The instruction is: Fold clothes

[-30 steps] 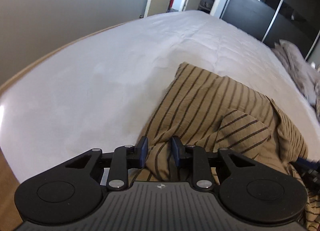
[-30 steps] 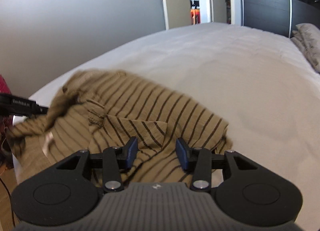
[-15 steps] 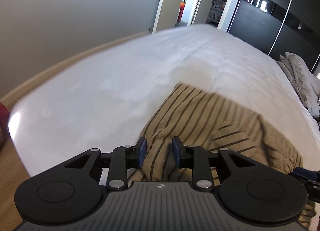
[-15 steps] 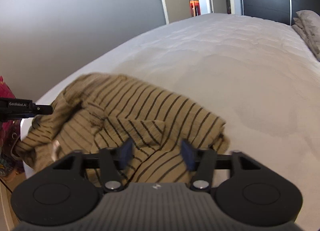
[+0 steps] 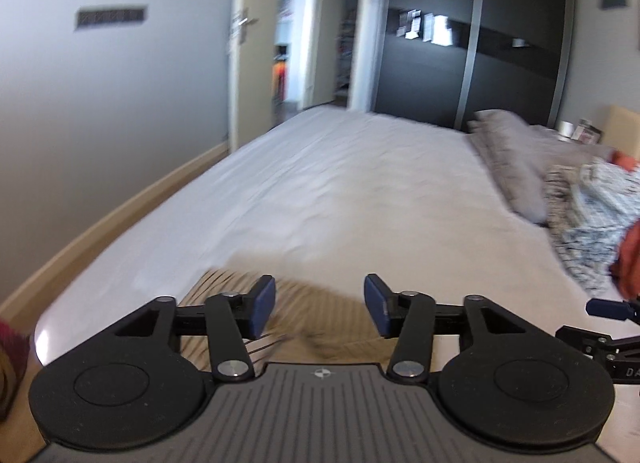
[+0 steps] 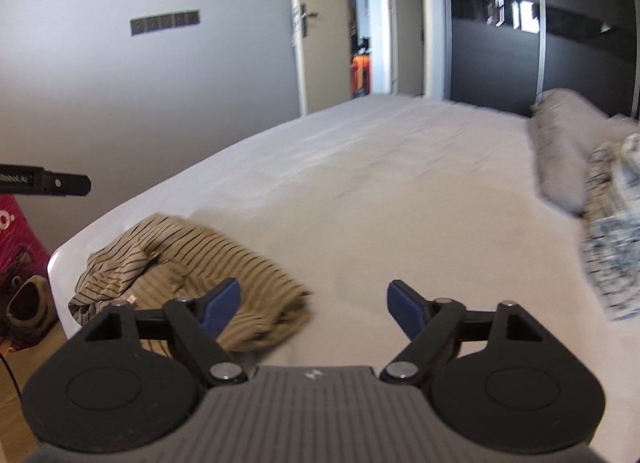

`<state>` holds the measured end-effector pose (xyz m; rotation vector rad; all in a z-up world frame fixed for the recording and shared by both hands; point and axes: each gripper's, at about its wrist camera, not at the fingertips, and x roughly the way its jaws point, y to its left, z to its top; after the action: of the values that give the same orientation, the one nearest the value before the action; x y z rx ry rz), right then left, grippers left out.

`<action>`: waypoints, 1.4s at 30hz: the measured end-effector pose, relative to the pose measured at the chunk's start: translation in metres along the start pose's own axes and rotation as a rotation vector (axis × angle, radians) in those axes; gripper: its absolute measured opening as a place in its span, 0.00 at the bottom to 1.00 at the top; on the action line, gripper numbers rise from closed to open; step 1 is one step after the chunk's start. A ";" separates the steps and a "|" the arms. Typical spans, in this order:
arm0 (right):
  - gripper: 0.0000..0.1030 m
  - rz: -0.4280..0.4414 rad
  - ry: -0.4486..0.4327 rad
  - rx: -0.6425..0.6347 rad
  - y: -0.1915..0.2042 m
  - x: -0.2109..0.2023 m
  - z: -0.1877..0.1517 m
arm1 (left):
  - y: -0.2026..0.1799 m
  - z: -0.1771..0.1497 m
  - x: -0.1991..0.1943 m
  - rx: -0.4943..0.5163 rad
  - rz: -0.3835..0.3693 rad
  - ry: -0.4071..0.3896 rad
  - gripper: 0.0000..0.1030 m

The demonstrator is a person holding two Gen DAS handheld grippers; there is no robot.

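Observation:
A tan shirt with dark stripes (image 6: 192,263) lies crumpled near the front left corner of the white bed (image 6: 400,191). In the left wrist view it (image 5: 320,323) shows blurred, just under and beyond the fingers. My left gripper (image 5: 319,309) is open and empty, raised above the shirt. My right gripper (image 6: 314,309) is open wide and empty, raised above the shirt's right edge. The right gripper's tip also shows in the left wrist view (image 5: 612,309), and the left gripper shows in the right wrist view (image 6: 44,185).
Grey pillows (image 5: 508,159) and a pile of patterned and orange clothes (image 5: 592,223) lie at the right side of the bed. A dark wardrobe (image 5: 472,63) and an open door (image 6: 360,43) stand beyond. A pink bag (image 6: 20,263) sits on the floor at left.
Both grippers opened, let go of the striped shirt, and lifted up and back. The shirt dropped in a crumpled heap at the bed's front corner.

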<state>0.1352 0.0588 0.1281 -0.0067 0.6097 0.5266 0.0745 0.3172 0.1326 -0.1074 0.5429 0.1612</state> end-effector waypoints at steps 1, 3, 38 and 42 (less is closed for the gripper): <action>0.81 -0.011 -0.014 0.002 -0.008 -0.016 0.002 | -0.012 0.006 -0.010 0.020 -0.010 -0.016 0.49; 0.81 -0.035 -0.042 0.006 -0.021 -0.047 0.005 | -0.040 0.015 -0.029 0.073 -0.018 -0.047 0.55; 0.99 -0.418 -0.106 0.185 -0.105 -0.195 -0.182 | -0.274 -0.171 -0.043 0.126 -0.126 0.050 0.71; 0.99 -0.425 -0.057 0.234 -0.113 -0.170 -0.191 | -0.275 -0.184 -0.016 0.123 -0.099 0.113 0.71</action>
<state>-0.0330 -0.1495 0.0475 0.0980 0.5906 0.0420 0.0174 0.0185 0.0004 -0.0231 0.6575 0.0250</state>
